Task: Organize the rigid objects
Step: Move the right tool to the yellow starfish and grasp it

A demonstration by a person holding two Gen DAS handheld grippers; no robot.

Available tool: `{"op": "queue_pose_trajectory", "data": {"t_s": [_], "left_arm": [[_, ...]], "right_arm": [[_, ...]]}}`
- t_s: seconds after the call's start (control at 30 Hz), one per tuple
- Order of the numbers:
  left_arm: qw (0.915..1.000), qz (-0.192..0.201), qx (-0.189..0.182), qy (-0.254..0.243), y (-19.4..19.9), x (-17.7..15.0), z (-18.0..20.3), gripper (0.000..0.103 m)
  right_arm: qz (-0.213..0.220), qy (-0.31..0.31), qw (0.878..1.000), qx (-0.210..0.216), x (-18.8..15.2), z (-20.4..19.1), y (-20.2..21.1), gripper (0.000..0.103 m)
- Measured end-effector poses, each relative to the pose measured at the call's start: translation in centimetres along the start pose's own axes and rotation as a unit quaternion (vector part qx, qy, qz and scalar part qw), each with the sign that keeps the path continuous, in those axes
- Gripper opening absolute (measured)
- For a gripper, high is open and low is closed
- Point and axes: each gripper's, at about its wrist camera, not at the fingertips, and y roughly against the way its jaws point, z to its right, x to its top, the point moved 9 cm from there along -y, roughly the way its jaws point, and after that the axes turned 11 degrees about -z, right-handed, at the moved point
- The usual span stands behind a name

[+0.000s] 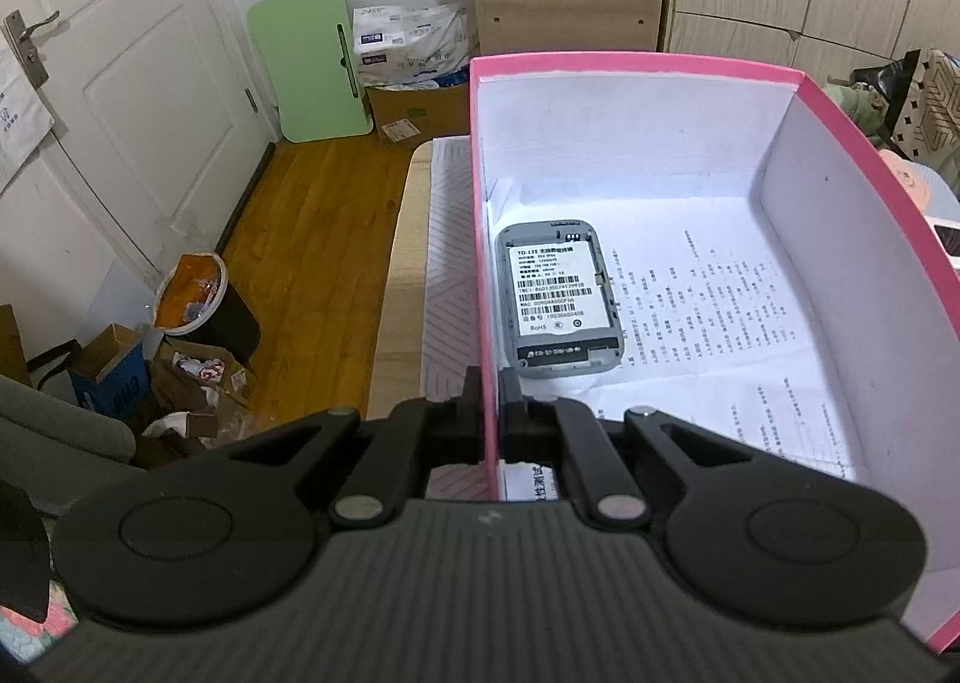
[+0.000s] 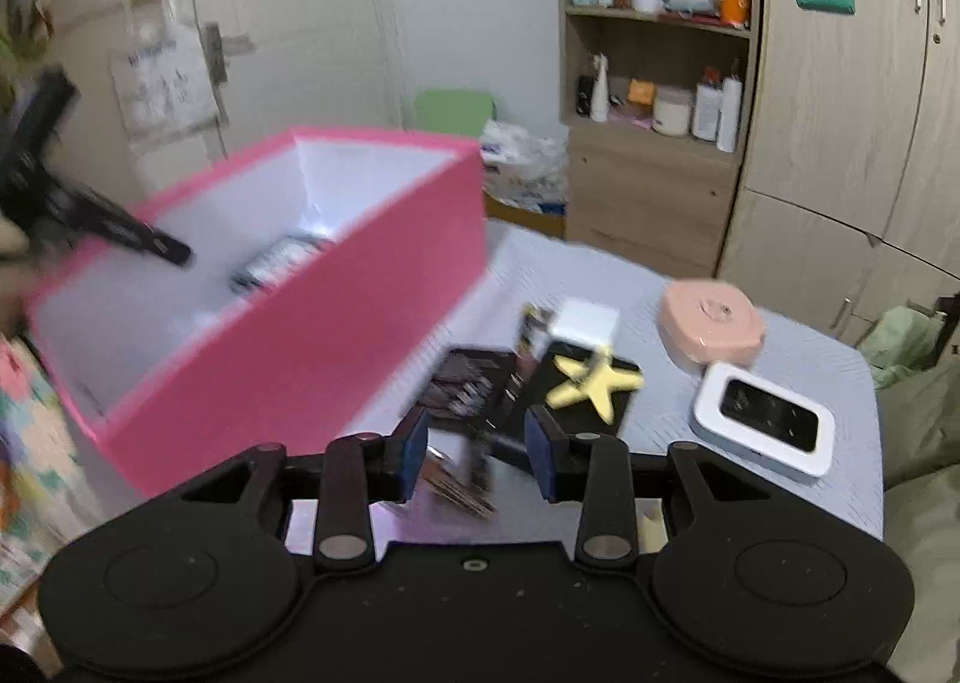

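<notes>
Cardboard pink box [image 1: 870, 155], white-lined, left wall clamped by left gripper [image 1: 491, 401]. Grey rounded router [image 1: 558, 299] lies lower centre inside. Right gripper [image 2: 477, 443] parted, empty, over blurred clutter.

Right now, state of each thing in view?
pink box: open, no lid, left wall pinched by the left gripper.
left gripper: shut on the box wall.
right gripper: open, empty.
grey router: in the box, label up.
white router: on the table, outside the box.
yellow star: on the black item, outside the box.
</notes>
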Motion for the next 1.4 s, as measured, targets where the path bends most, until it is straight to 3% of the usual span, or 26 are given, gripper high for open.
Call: {"op": "queue_pose_trajectory", "data": {"t_s": [0.17, 0.3, 0.57, 0.63, 0.7, 0.87, 1.0, 1.2, 1.4], "left_arm": [[0.9999, 0.009, 0.009, -0.008, 0.1, 0.0, 0.1, 0.003], [0.9998, 0.012, 0.01, -0.011, 0.2, -0.1, 0.3, 0.003], [0.9997, 0.019, 0.011, -0.013, 0.4, -0.1, 0.2, 0.003], [0.9997, 0.019, 0.01, -0.013, 0.4, -0.1, 0.2, 0.003], [0.9997, 0.02, 0.01, -0.013, 0.5, -0.1, 0.2, 0.003], [0.9996, 0.021, 0.012, -0.016, 0.5, -0.1, 0.3, 0.003], [0.9996, 0.021, 0.011, -0.015, 0.5, 0.0, 0.3, 0.003], [0.9996, 0.022, 0.012, -0.016, 0.5, 0.0, 0.3, 0.003], [0.9996, 0.022, 0.011, -0.016, 0.5, -0.1, 0.3, 0.003]], "right_arm": [[-0.014, -0.017, 0.999, -0.048, -0.1, 1.8, -2.7, 0.051], [-0.011, -0.024, 0.996, -0.082, 0.6, 3.1, -4.0, 0.064], [-0.006, -0.082, 0.994, -0.078, 2.2, 5.2, -5.8, 0.067], [-0.004, -0.088, 0.993, -0.083, 2.3, 5.7, -6.4, 0.066], [-0.006, -0.095, 0.993, -0.076, 2.2, 6.0, -7.0, 0.046], [0.012, -0.1, 0.992, -0.074, 1.9, 6.0, -6.3, 0.045], [0.022, -0.1, 0.992, -0.071, 1.7, 5.9, -5.5, 0.035], [0.037, -0.094, 0.992, -0.074, 1.6, 5.6, -4.3, 0.034], [0.054, -0.108, 0.992, -0.047, 1.7, 5.7, -3.8, 0.034]]}}
